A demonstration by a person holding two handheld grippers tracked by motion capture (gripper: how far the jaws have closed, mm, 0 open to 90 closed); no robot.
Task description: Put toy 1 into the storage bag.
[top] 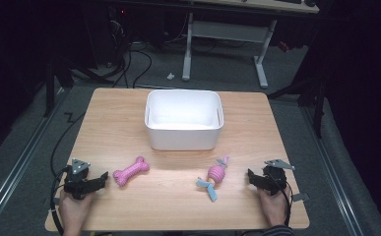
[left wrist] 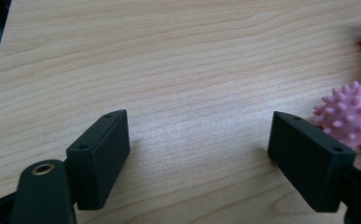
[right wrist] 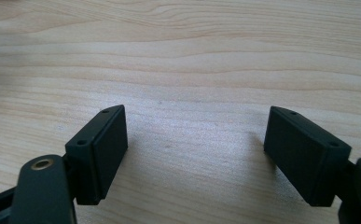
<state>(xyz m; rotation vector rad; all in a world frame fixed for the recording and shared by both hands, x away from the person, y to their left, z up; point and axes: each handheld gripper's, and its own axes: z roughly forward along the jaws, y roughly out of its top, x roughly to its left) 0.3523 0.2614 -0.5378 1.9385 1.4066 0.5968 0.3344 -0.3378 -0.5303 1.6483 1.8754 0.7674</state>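
A pink spiky bone toy [top: 131,171] lies on the wooden table [top: 178,206] left of the middle. My left gripper [top: 102,178] rests at the front left, open, its jaws pointing toward the bone; the left gripper view [left wrist: 197,140] has bare wood between the jaws and the bone's knobbly end [left wrist: 350,114] just beyond the right jaw. A pink ball toy with blue-grey rope ends [top: 214,176] lies right of the middle. At the front right sits my right gripper [top: 251,177], open over bare wood [right wrist: 194,135]. A hand holds each gripper.
A white rectangular bin [top: 183,119], open at the top, stands at the back middle of the table. Beyond the table stand a white desk frame [top: 225,34] and cables on a dark floor. The table's front edge runs just under both hands.
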